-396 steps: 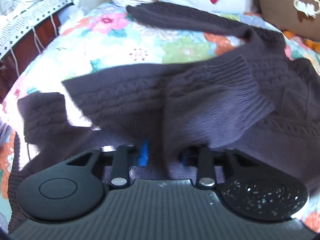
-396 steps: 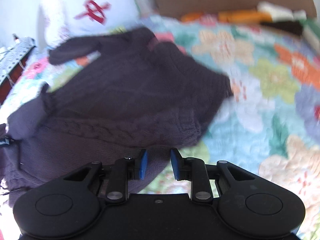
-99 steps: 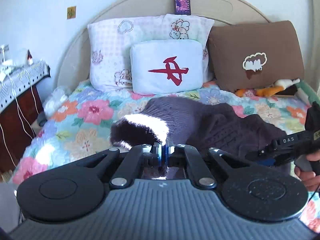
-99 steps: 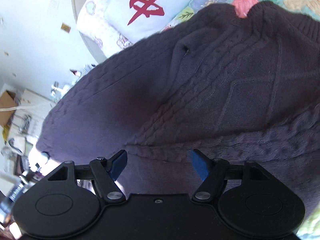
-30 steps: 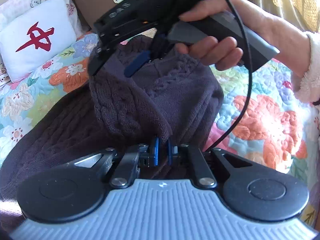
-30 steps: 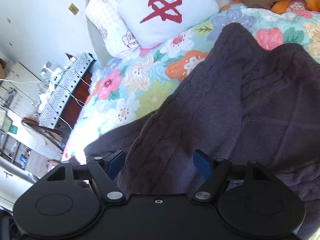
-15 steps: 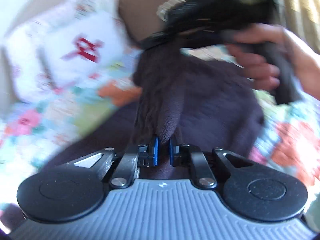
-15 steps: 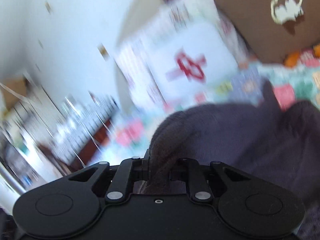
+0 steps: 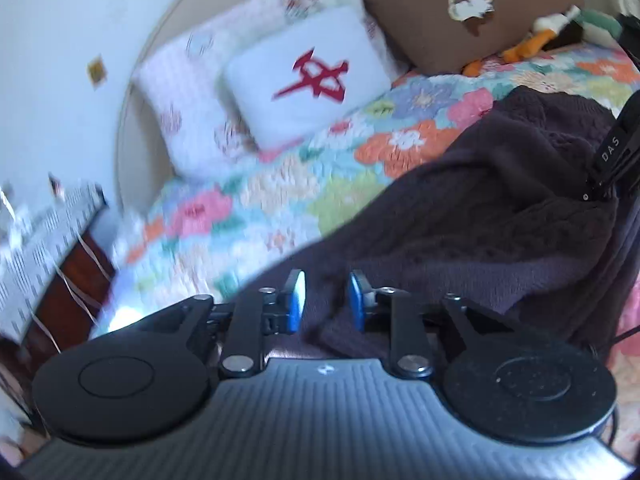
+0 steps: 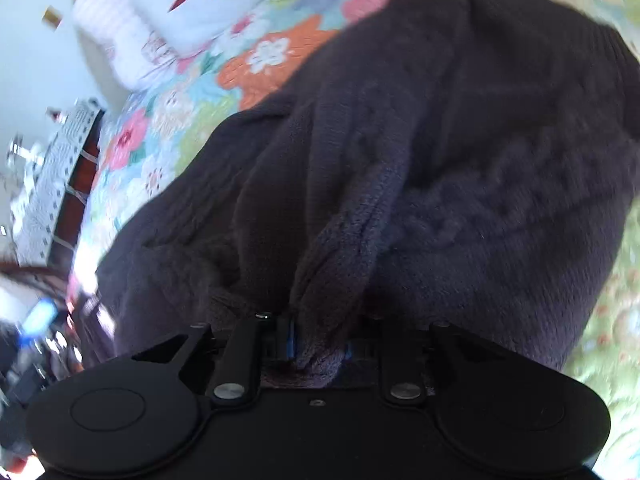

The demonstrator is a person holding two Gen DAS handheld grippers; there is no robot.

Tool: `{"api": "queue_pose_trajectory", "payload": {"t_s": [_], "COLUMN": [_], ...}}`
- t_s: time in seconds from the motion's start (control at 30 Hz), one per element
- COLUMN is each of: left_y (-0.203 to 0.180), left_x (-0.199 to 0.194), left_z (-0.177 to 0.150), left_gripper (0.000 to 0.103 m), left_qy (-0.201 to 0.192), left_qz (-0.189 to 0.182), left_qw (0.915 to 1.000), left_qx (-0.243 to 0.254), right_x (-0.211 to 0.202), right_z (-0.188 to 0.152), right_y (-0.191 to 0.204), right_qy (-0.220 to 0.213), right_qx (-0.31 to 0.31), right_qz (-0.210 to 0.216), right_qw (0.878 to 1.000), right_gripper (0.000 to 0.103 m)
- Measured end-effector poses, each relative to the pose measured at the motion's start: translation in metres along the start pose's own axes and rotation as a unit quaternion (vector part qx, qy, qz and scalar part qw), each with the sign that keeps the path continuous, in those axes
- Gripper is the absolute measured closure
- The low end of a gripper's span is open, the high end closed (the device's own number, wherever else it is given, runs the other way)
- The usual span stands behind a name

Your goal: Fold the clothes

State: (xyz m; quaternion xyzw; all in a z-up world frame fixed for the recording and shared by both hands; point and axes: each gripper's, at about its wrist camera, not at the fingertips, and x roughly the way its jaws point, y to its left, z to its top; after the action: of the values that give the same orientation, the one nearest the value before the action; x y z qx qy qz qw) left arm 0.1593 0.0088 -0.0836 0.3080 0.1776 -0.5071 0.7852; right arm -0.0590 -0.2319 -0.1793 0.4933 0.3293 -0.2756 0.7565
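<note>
Hiding right gripper [image 10: 318,344] pads, sweater [image 10: 460,168] fold pinched, loosening; left gripper [image 9: 325,300] parting, free.

Dark purple cable-knit sweater [image 9: 480,208] — bunched, rumpled — on the bed.

The right gripper [image 10: 318,342], jaws opening, seemingly pinches a fold of the dark purple knit sweater [image 10: 460,152] over the floral quilt [image 10: 192,100].

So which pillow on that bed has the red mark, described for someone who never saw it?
Start at the curved headboard of the bed with the flowered quilt. Three pillows lean there; the white pillow is the small front one, between the pale flowered pillow and brown pillow. Only it bears a bold red brushstroke character.
</note>
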Motion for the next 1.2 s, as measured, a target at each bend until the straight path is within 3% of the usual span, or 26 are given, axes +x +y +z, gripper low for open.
{"api": "queue_pose_trajectory", "payload": {"t_s": [0.03, 0.1, 0.17, 0.23, 0.4, 0.63, 0.9, 1.0, 1.1, 1.2], "left_y": [0.007, 0.020, 0.030, 0.036, 0.031, 0.017, 0.002, 0.000, 0.002, 0.008], "left_x": [0.001, 0.005, 0.012, 0.023, 0.045, 0.063, 0.040, 0.026, 0.008, -0.012], "left_z": [-0.002, -0.005, -0.008, -0.009, -0.009, 0.001, 0.007, 0.009, 0.009, 0.012], "left_gripper": [0.067, 0.054, 0.040, 0.034, 0.031, 0.026, 0.023, 0.023, 0.023, 0.023], "left_qy": [0.012, 0.031, 0.047, 0.071, 0.113, 0.141, 0.151, 0.164, 0.215, 0.233], "left_qz": [-0.007, -0.021, -0.039, -0.053, -0.084, -0.075, -0.053, -0.048, 0.005, 0.023], "left_qw": [0.9997, 0.9976, 0.9921, 0.9837, 0.9673, 0.9639, 0.9738, 0.9729, 0.9647, 0.9634], "left_qx": [-0.019, -0.059, -0.110, -0.157, -0.211, -0.213, -0.162, -0.156, -0.151, -0.131], "right_x": [-0.003, -0.008, -0.008, 0.000, 0.010, 0.005, -0.034, -0.060, -0.091, -0.115], "right_z": [0.001, -0.001, -0.001, -0.002, -0.016, -0.022, -0.015, -0.016, -0.020, -0.025], "right_y": [0.002, 0.008, 0.015, 0.022, 0.044, 0.068, 0.088, 0.097, 0.110, 0.126], "right_qy": [-0.002, -0.003, 0.007, 0.030, 0.080, 0.092, 0.061, 0.048, 0.036, 0.023], "right_qx": [-0.001, -0.005, 0.000, -0.005, -0.071, -0.151, -0.208, -0.222, -0.225, -0.250], "right_qz": [-0.001, -0.018, -0.020, -0.012, -0.014, -0.043, -0.039, -0.008, 0.055, 0.082], "right_qw": [1.000, 1.000, 1.000, 0.999, 0.994, 0.983, 0.975, 0.974, 0.972, 0.964], "right_gripper": [0.072, 0.057, 0.053, 0.047, 0.035, 0.033, 0.033, 0.033, 0.033, 0.033]}}
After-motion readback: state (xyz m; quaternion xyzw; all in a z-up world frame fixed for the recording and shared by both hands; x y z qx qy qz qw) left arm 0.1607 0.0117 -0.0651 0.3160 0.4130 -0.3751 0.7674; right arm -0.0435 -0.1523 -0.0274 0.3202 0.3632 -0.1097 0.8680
